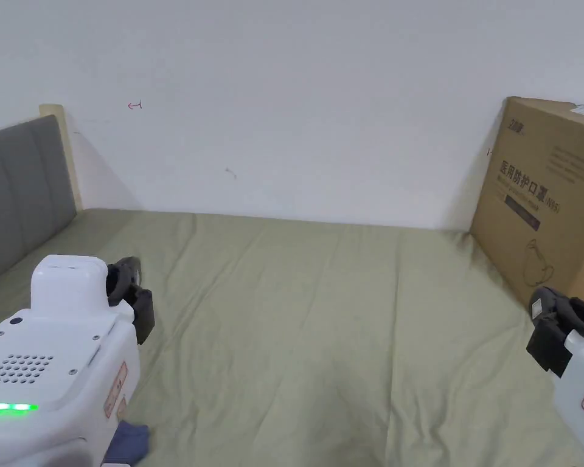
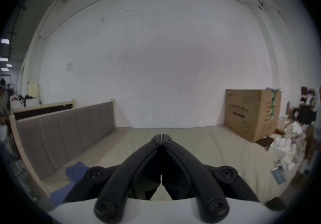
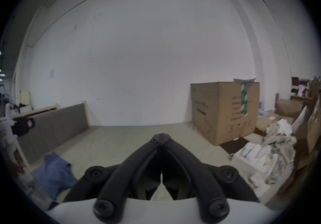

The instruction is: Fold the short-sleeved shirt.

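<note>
Left gripper (image 1: pixel 137 299): nearest to the camera, low on the left in the head view. It has a big white body with a green light. It hangs over the bed. In its own view the fingers (image 2: pixel 157 138) are pressed together with nothing between them.
Right gripper (image 1: pixel 549 331): low at the right edge of the head view, also above the bed. In its own view the fingers (image 3: pixel 156 138) are pressed together and hold nothing.
Shirt (image 1: pixel 128 442): a blue crumpled shirt. It lies on the bed at the near left, just under the left gripper's body. It shows as a blue heap in the right gripper view (image 3: pixel 53 174). No gripper touches it.
Bed (image 1: pixel 309 340): a wide bed with a green sheet that has soft wrinkles.
Headboard (image 1: pixel 17 188): grey and padded, with a pale wood edge. It stands along the left side of the bed.
Box (image 1: pixel 543 200): a big brown cardboard box. It stands at the far right of the bed, near the wall.
Wall (image 1: pixel 297 103): white, behind the bed, with a few small marks.
</note>
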